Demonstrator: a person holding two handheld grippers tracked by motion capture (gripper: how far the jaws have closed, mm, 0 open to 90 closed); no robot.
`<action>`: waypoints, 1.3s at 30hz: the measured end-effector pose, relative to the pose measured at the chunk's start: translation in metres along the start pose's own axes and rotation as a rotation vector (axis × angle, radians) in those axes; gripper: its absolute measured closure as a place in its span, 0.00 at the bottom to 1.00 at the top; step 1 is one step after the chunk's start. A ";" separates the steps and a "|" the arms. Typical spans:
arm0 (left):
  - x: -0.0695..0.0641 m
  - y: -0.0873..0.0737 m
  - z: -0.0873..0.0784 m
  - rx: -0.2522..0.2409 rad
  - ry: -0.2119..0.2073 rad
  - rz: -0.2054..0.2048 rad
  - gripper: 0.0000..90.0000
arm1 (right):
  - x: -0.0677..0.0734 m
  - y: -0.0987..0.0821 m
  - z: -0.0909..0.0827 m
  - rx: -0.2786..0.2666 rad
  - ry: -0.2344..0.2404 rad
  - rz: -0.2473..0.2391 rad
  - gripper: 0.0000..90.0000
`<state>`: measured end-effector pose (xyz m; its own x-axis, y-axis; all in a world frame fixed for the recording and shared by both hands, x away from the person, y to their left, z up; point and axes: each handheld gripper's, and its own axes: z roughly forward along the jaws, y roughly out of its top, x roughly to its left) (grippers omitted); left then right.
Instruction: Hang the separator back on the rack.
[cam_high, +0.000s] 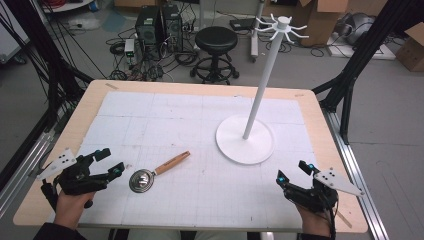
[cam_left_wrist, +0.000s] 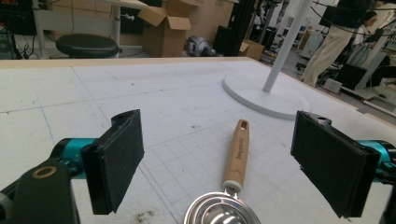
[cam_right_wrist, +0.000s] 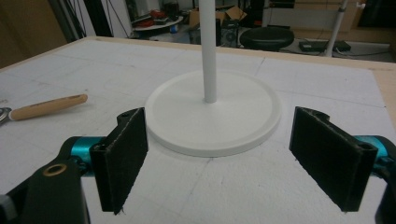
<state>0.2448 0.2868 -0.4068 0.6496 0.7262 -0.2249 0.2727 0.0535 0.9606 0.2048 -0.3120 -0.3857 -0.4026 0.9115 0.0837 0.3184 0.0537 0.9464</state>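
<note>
From above, my table is lit evenly and fairly brightly; the white gridded sheet (cam_high: 200, 150) covering it reads pale without blown-out patches, and shadows are soft and short. The round steel bowl of the wooden-handled spoon (cam_high: 141, 181) catches a small bright glint. The floor at the far side looks dimmer and slightly soft. In my left gripper view the near black padded jaws are blurred, and the spoon's bowl shines with glare at the bottom edge. My right gripper view is darker, greyer, and the white round stand base (cam_right_wrist: 212, 114) shows a faint shadow under its near rim; straight lines bow near the edges.
</note>
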 end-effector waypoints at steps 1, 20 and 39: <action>0.000 0.000 0.000 -0.001 0.000 0.000 0.19 | 0.000 0.000 0.000 0.001 0.000 0.004 0.20; -0.001 0.007 0.017 0.034 -0.019 -0.014 0.20 | 0.003 -0.003 0.002 0.025 0.024 -0.007 0.21; -0.012 0.013 0.093 0.251 -0.129 0.030 0.21 | 0.001 -0.003 0.005 0.030 0.046 0.010 0.21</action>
<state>0.3066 0.2153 -0.4066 0.7406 0.6309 -0.2311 0.4086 -0.1499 0.9003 0.2078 -0.3089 -0.3899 -0.4384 0.8922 0.1085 0.3478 0.0571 0.9358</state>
